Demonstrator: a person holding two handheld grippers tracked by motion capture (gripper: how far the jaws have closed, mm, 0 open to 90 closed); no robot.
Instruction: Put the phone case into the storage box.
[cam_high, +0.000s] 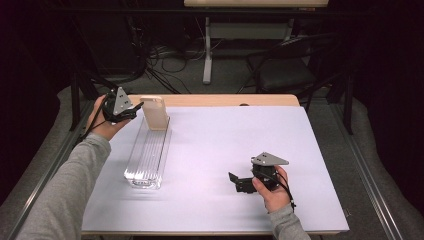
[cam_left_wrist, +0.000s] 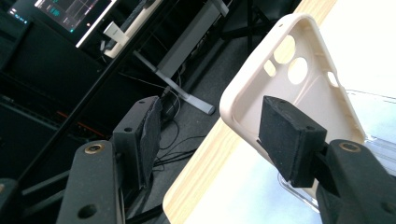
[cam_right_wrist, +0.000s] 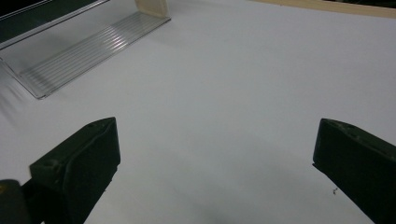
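Phone case (cam_left_wrist: 299, 79) lower part hidden behind gripper pad; clear rack (cam_right_wrist: 70, 56) cut by frame edge

The person wears a grey long-sleeved top, its left sleeve (cam_high: 65, 192) and right cuff (cam_high: 288, 223) reaching the wrists. Each hand carries a black two-jaw gripper topped by a grey three-cornered plate: left gripper (cam_high: 131, 112), right gripper (cam_high: 239, 182). Thin black cables trail from both. The matte black jaws carry brass-coloured screws and rough dark pads (cam_left_wrist: 150, 135).
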